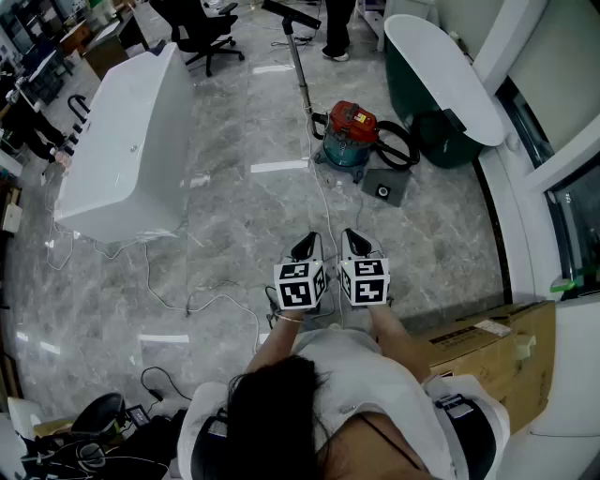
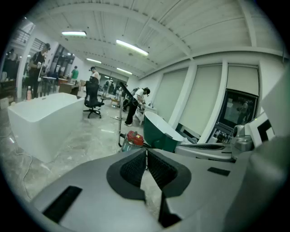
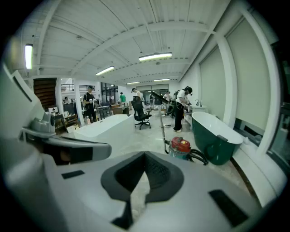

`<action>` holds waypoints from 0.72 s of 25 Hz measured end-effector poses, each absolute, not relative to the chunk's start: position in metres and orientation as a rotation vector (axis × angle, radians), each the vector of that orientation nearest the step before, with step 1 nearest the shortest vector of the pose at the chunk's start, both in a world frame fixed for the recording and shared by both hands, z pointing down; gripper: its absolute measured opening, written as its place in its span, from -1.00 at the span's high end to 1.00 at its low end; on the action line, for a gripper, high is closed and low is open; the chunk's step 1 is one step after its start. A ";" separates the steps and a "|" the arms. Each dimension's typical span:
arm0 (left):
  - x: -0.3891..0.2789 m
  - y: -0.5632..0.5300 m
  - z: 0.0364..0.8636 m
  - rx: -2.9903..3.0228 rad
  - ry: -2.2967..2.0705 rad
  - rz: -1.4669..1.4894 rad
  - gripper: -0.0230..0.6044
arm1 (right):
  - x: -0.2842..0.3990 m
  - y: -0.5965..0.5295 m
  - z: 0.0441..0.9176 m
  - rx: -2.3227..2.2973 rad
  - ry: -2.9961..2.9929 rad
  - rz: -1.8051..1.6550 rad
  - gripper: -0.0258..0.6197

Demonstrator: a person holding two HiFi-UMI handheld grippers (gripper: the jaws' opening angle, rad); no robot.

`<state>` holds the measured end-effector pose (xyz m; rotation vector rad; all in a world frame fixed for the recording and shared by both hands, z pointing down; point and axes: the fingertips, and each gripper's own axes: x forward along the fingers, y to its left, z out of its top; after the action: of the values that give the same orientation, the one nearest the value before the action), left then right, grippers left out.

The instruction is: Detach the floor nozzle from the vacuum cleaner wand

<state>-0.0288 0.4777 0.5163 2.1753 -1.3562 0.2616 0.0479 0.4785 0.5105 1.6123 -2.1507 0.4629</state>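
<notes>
The vacuum cleaner (image 1: 349,131) has a red top on a teal drum and stands on the marble floor ahead of me. Its thin wand (image 1: 300,66) leans up and away, ending in the dark floor nozzle (image 1: 289,11) at the top edge. My left gripper (image 1: 305,248) and right gripper (image 1: 354,246) are side by side, well short of the vacuum, both shut and empty. The left gripper view shows shut jaws (image 2: 146,152) with the vacuum (image 2: 134,139) beyond. In the right gripper view the jaws (image 3: 145,156) are shut too, the vacuum (image 3: 180,147) and wand (image 3: 163,129) far ahead.
A white bathtub (image 1: 122,159) stands left and a green bathtub (image 1: 441,84) right of the vacuum. A black hose (image 1: 405,145) and a grey box (image 1: 384,185) lie beside it. Cables (image 1: 187,300) trail on the floor at left. A cardboard box (image 1: 497,347) is near right.
</notes>
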 end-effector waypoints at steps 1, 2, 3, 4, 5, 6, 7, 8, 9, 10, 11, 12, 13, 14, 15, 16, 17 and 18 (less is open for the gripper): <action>-0.030 0.476 0.516 2.175 -1.358 0.258 0.88 | 0.047 0.477 0.511 1.611 -2.152 0.464 0.87; -0.031 0.474 0.517 2.174 -1.360 0.255 0.88 | 0.046 0.476 0.512 1.610 -2.152 0.465 0.87; -0.031 0.473 0.517 2.173 -1.360 0.253 0.88 | 0.045 0.474 0.513 1.609 -2.152 0.465 0.87; -0.032 0.471 0.517 2.173 -1.359 0.249 0.88 | 0.044 0.473 0.514 1.609 -2.151 0.466 0.87; -0.033 0.470 0.518 2.172 -1.357 0.246 0.88 | 0.043 0.472 0.514 1.608 -2.149 0.466 0.87; -0.034 0.468 0.517 2.172 -1.355 0.242 0.88 | 0.042 0.470 0.515 1.606 -2.148 0.466 0.87; -0.035 0.467 0.517 2.171 -1.355 0.238 0.88 | 0.040 0.469 0.515 1.605 -2.148 0.465 0.87; -0.036 0.465 0.517 2.171 -1.356 0.235 0.88 | 0.038 0.468 0.515 1.602 -2.148 0.466 0.87; -0.038 0.463 0.516 2.171 -1.358 0.233 0.88 | 0.036 0.466 0.515 1.600 -2.150 0.468 0.87; -0.039 0.461 0.516 2.171 -1.359 0.232 0.88 | 0.034 0.465 0.516 1.598 -2.151 0.470 0.87; -0.041 0.459 0.516 2.171 -1.360 0.233 0.88 | 0.032 0.463 0.517 1.596 -2.151 0.473 0.87; -0.043 0.457 0.516 2.170 -1.360 0.233 0.88 | 0.030 0.461 0.518 1.596 -2.150 0.476 0.87; -0.045 0.454 0.517 2.170 -1.360 0.232 0.88 | 0.028 0.459 0.519 1.597 -2.149 0.479 0.87; -0.047 0.452 0.517 2.170 -1.359 0.232 0.88 | 0.025 0.457 0.519 1.600 -2.147 0.483 0.87; -0.050 0.449 0.517 2.171 -1.357 0.231 0.88 | 0.023 0.454 0.519 1.605 -2.145 0.489 0.87; -0.052 0.445 0.516 2.173 -1.356 0.230 0.88 | 0.021 0.450 0.518 1.612 -2.143 0.496 0.87; -0.054 0.442 0.515 2.176 -1.354 0.229 0.88 | 0.019 0.447 0.517 1.618 -2.142 0.501 0.87; -0.056 0.438 0.515 2.179 -1.352 0.229 0.88 | 0.018 0.443 0.517 1.622 -2.140 0.505 0.87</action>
<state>-0.0562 0.4383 0.5146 2.1789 -1.3522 0.2293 0.0177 0.4431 0.5171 1.6224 -2.1396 0.5048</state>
